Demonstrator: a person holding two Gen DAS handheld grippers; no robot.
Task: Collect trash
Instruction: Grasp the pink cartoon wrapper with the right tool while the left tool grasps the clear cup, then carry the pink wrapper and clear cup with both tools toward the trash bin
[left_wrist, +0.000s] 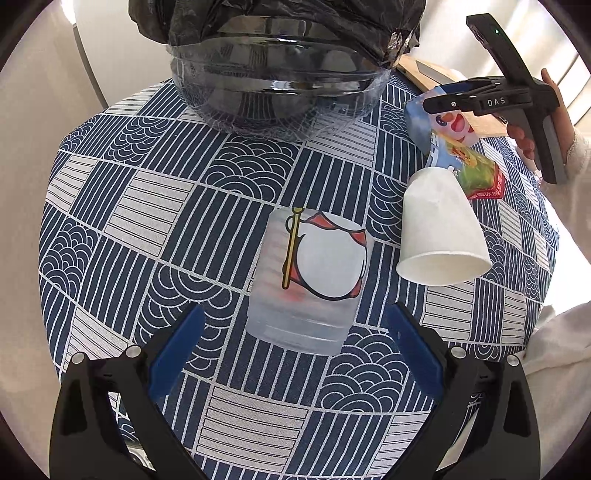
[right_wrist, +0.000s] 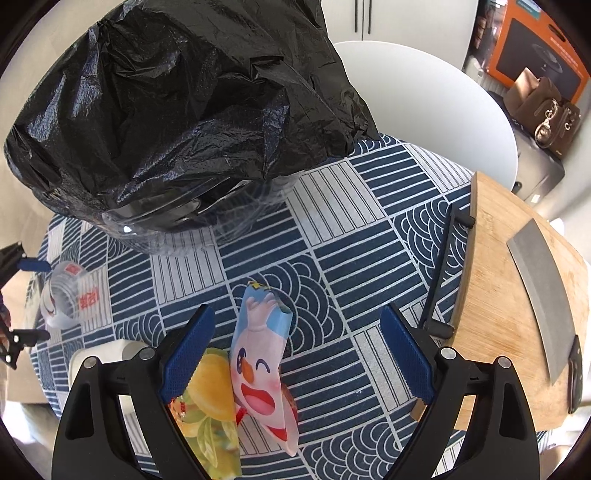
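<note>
I hold my left gripper (left_wrist: 295, 354) with jaws wide above the toppled plastic cup (left_wrist: 308, 280), mid-worktop; my right gripper (right_wrist: 295, 354), jaws wide, straddles the snack wrapper (right_wrist: 260, 365), ready for bagging into the lined bin (right_wrist: 177, 122).

Navy-and-white tablecloth (left_wrist: 236, 177) in stripes and wave scallops, black bin bag (right_wrist: 177, 103), frosted cup (left_wrist: 310, 280) with red-and-yellow flag print, plain white paper cup (left_wrist: 441, 229), pale-blue cartoon wrapper (right_wrist: 262, 365), yellow-green fruit wrapper (right_wrist: 210, 417), tan wooden board (right_wrist: 517, 295), blue gripper pads (right_wrist: 186, 354).
</note>
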